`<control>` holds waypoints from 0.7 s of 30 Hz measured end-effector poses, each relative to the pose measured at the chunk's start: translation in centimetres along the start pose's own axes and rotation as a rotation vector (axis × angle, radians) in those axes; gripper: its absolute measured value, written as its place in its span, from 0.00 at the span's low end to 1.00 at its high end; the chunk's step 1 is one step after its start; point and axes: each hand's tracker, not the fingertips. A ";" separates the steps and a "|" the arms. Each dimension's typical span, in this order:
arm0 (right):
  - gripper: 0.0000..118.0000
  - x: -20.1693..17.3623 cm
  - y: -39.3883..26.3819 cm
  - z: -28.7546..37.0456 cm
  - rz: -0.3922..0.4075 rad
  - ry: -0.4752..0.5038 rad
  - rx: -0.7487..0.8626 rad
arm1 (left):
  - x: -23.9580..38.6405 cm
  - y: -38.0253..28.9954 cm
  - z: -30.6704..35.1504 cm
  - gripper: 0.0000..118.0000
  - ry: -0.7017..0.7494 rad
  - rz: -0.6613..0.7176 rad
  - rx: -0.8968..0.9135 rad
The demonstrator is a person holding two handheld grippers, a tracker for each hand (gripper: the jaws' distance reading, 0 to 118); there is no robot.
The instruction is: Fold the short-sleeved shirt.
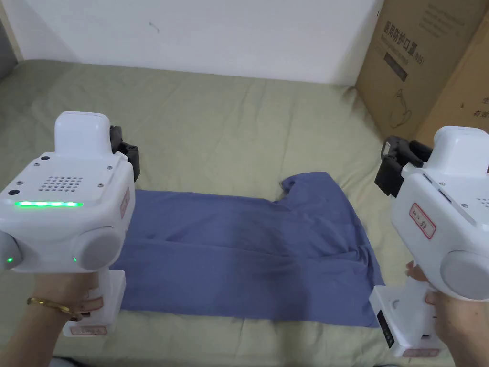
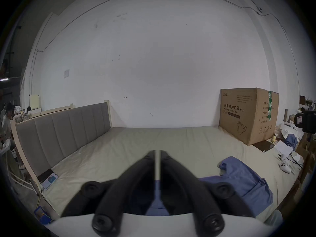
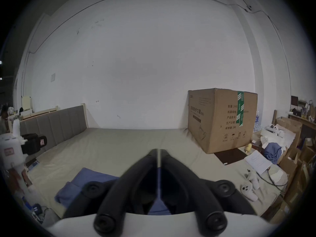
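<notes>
Blue short-sleeved shirt point(image 1: 248, 248) lies part-folded on the bed point(image 1: 215, 119), both hand-held grippers lifted clear of it.

From the head view, the left hand-held gripper point(image 1: 125, 150) and right hand-held gripper point(image 1: 398, 162) hover at either end of the shirt, jaws hard to read. The gripper views settle it: left point(image 2: 157, 152) and right point(image 3: 158, 151) jaws pressed together on nothing. They also reveal a padded headboard point(image 2: 65, 134) and the whole cardboard box point(image 3: 220, 119).

Shirt point(image 1: 248, 248) plain blue on plain pale olive sheet point(image 1: 229, 124). Box point(image 3: 220, 119) beyond the shirt: brown, green tape stripe. Headboard point(image 2: 63, 136) grey. Gripper bodies white, jaws black.
</notes>
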 end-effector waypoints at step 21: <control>0.00 -0.4 -1.6 -5.1 -0.048 -0.016 -0.117 | -3.7 0.0 -17.9 0.93 -0.084 0.057 -0.456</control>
